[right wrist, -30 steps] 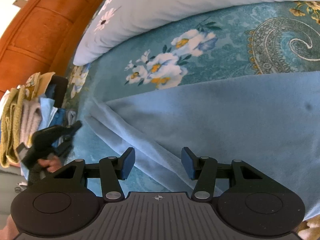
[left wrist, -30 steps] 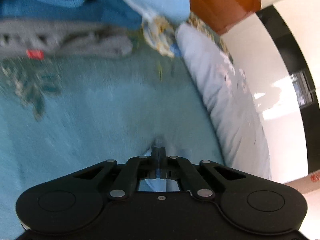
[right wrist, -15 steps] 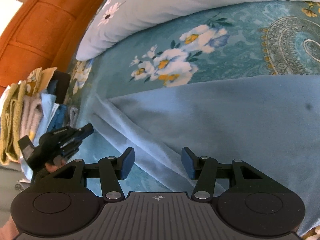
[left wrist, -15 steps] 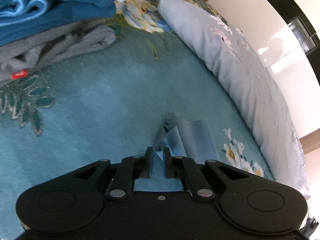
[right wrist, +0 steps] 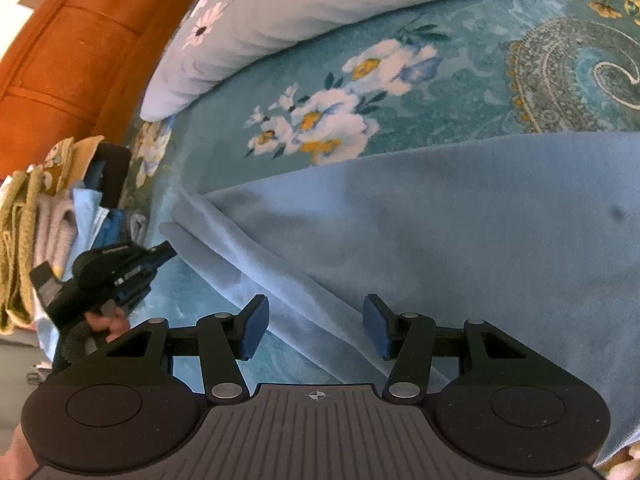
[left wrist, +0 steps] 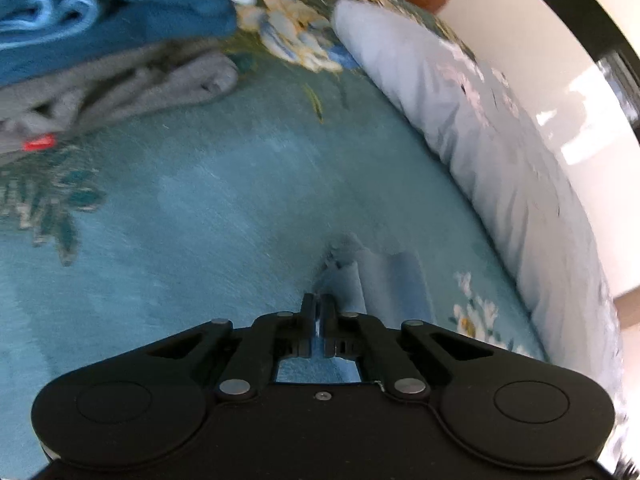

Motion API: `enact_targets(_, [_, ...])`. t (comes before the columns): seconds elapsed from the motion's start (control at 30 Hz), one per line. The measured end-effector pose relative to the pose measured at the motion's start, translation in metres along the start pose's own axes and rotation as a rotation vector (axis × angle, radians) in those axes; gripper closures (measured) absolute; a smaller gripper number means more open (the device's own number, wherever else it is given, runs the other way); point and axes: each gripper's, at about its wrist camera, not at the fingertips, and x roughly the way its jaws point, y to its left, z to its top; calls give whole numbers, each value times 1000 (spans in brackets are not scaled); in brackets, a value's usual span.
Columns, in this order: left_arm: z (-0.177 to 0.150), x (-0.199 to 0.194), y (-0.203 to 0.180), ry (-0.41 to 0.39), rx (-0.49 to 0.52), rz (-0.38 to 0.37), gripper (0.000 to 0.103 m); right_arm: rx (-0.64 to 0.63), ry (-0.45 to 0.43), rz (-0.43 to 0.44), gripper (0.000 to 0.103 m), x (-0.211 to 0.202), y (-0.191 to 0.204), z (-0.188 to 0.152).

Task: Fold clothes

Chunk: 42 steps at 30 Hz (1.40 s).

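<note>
While left gripper (left wrist: 319, 312) pinches light blue garment (right wrist: 440, 216) corner between narrow fingers, right gripper (right wrist: 316, 330) hovers wide above folded edge running diagonally beneath; cloth spreads ahead-right on bedspread (right wrist: 460, 92).

Two grippers show: the left gripper (left wrist: 319, 312) and the right gripper (right wrist: 316, 326), the left one also visible from the right wrist view, up and to the left of the right gripper's fingers. One light blue garment (right wrist: 460, 220) lies spread ahead of the right gripper. One long white pillow (right wrist: 320, 4) runs beyond it. One pile of folded clothes (left wrist: 112, 40) sits ahead-left of the left gripper; it holds perhaps three layers there, though blur makes the count unsure. One hand (right wrist: 108, 322) is visible.
</note>
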Motion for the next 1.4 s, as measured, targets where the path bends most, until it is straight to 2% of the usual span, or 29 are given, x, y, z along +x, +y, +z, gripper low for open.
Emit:
enact_targets(0.07, [2, -13, 6, -9, -15, -6, 103, -11, -1, 7, 54, 0, 2, 2])
enact_targets(0.2, [0, -25, 14, 18, 29, 0, 103, -25, 4, 19, 54, 4, 6, 3])
enact_targets(0.33, [0, -16, 25, 48, 77, 80, 103, -70, 9, 37, 53, 18, 19, 10])
enact_targets(0.43, [3, -23, 34, 34, 17, 49, 103, -121, 10, 56, 53, 33, 34, 19])
enact_targets(0.53, [6, -37, 25, 19, 36, 3, 102, -172, 11, 75, 52, 49, 48, 27])
enact_targets(0.6, [6, -43, 17, 24, 36, -40, 98, -206, 12, 87, 52, 60, 58, 33])
enact_targets(0.67, [8, -45, 7, 42, 42, -103, 87, -235, 19, 105, 53, 73, 69, 39])
enact_targets(0.77, [12, -34, -13, 71, 64, -177, 79, -251, 39, 122, 52, 93, 85, 43])
enact_targets(0.93, [18, -17, -28, 120, 49, -183, 73, -283, 89, 165, 51, 115, 108, 42])
enact_targets(1.0, [20, -19, -24, 118, 16, -185, 71, -367, 141, 221, 51, 114, 122, 31])
enact_targets(1.1, [24, -32, -8, 92, -29, -160, 63, -500, 222, 307, 52, 111, 142, 12])
enact_targets(1.13, [25, -35, -1, 87, -41, -144, 62, -526, 232, 302, 51, 109, 143, 6])
enact_targets(1.23, [22, -43, 15, 93, -52, -96, 62, -484, 224, 251, 50, 96, 124, -4])
enact_targets(1.33, [15, -45, 20, 109, -61, -82, 62, -399, 158, 218, 50, 73, 101, -4])
enact_targets(1.4, [9, -46, 19, 104, -61, -82, 57, -338, 102, 192, 50, 52, 84, -2])
